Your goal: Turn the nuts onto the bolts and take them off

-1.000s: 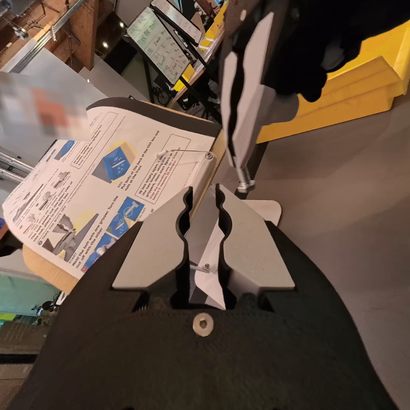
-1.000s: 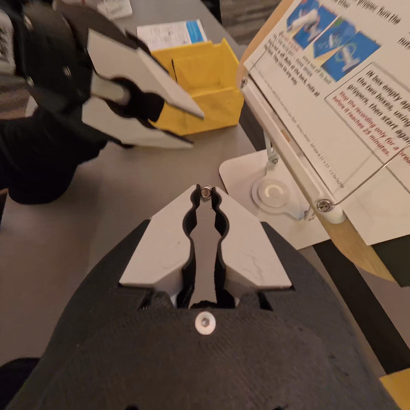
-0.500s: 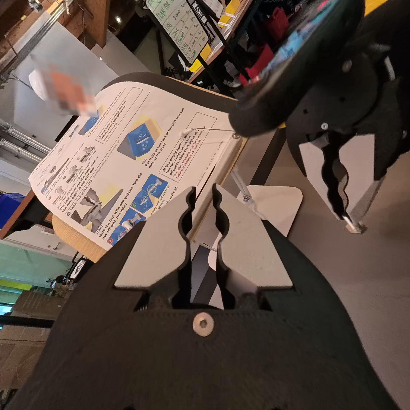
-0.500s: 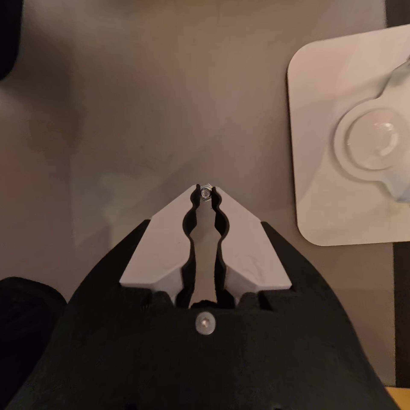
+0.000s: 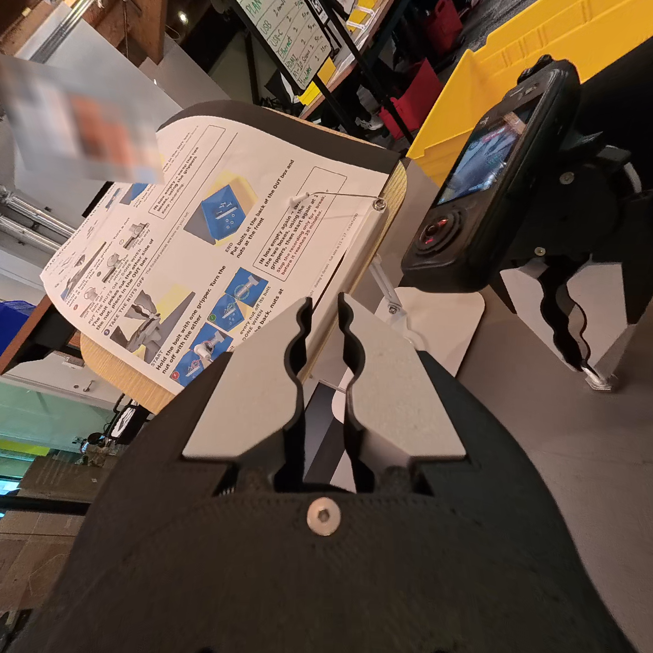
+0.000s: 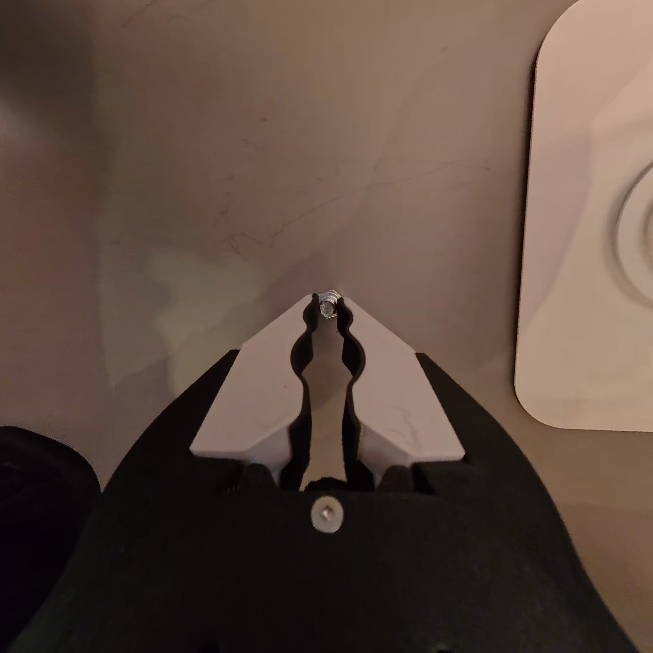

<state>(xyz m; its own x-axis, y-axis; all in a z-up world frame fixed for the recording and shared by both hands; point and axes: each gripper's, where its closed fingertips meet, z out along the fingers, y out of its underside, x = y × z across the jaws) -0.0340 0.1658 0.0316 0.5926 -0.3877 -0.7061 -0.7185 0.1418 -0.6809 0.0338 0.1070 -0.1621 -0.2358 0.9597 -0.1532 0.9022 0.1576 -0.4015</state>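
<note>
My right gripper (image 6: 327,300) points straight down at the grey table (image 6: 247,176) and is shut on a small steel bolt (image 6: 327,308), seen end-on between its tips. A hexagonal end shows past the tips, against the table. In the left wrist view the right gripper (image 5: 583,367) stands at the right, tips down, and the bolt's lower end (image 5: 598,381) rests on the table. My left gripper (image 5: 323,300) is tilted up toward the instruction board, its jaws a little apart with nothing between them. It is left of the right gripper and apart from the bolt.
A printed instruction sheet (image 5: 247,229) lies on a slanted wooden board. The board's white stand base (image 5: 441,318) sits just right of the bolt in the right wrist view (image 6: 583,247). A yellow bin (image 5: 512,70) stands behind the right gripper. Shelving and a whiteboard are beyond.
My right gripper has swung from level to straight down and lowered the bolt onto the table. My left gripper has drawn away to the left, still open by the same amount.
</note>
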